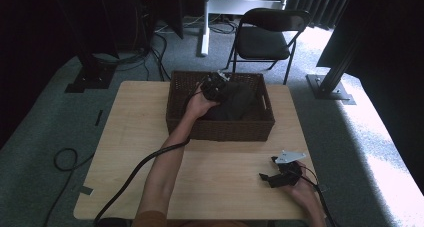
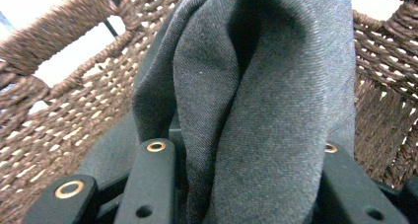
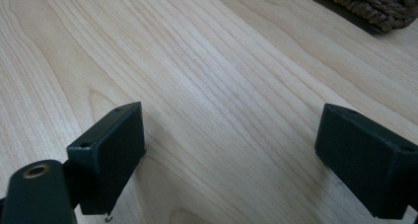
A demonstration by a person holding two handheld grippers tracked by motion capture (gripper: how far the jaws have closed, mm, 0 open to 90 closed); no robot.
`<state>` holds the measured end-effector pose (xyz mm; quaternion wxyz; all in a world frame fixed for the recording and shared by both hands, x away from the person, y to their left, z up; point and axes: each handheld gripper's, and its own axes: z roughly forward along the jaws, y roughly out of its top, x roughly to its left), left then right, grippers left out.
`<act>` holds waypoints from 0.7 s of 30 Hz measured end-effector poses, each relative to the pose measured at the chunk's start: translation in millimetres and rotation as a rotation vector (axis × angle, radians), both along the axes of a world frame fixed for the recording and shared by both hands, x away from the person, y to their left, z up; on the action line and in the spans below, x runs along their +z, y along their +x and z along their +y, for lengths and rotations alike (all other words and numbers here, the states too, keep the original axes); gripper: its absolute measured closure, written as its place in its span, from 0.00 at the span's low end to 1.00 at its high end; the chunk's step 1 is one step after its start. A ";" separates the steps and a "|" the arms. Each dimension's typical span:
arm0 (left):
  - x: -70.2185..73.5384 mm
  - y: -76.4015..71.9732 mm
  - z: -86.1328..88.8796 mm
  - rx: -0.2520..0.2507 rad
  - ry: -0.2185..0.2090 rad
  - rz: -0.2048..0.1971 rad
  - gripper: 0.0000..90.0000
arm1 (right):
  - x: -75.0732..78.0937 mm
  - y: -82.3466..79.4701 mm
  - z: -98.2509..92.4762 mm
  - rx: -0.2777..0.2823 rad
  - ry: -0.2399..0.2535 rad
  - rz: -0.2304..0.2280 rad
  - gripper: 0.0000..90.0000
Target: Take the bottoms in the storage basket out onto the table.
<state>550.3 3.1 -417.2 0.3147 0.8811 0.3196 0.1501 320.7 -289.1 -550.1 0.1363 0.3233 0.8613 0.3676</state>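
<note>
The left gripper [image 1: 216,85] reaches into the woven basket [image 1: 220,129] at the far middle of the table, and its jaws are clamped on a fold of dark grey cloth [image 1: 235,104]. In the left gripper view the cloth [image 2: 266,115] rises as a thick bunched ridge straight up between the two black jaws, pressed in from both sides, with the basket's brown wicker wall [image 2: 54,115] close behind and to either side of it. From above, the rest of the cloth lies heaped inside the basket, mostly just to the right of the gripper and toward the basket's near wall, and the person's left hand [image 1: 200,104] wraps the gripper's body at the basket's left half. A black cable [image 1: 135,174] trails from that gripper back along the forearm and off the near edge of the table [image 1: 130,137]. The right gripper [image 1: 272,178] rests low over the near right part of the table, well apart from the basket and the cloth, held in the right hand [image 1: 300,184]. Its jaws stand wide apart with nothing between them; in the right gripper view bare light wood [image 3: 212,86] shows in the gap, and a corner of the basket [image 3: 374,4] sits at the upper right.
</note>
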 end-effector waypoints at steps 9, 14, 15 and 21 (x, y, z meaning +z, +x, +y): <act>15.3 -6.1 2.3 0.012 0.004 -0.035 0.71 | 0.0 0.2 0.1 0.000 -0.001 -0.001 0.13; 26.0 -9.2 6.8 0.016 -0.007 -0.048 0.71 | 0.1 0.3 0.2 0.000 -0.001 -0.001 0.13; 29.0 -9.5 8.1 0.016 -0.009 -0.049 0.71 | 0.0 0.3 0.2 0.000 -0.001 -0.001 0.13; 43.1 -12.3 13.6 0.020 -0.020 -0.073 0.71 | 0.1 0.4 0.4 -0.001 -0.001 -0.001 0.13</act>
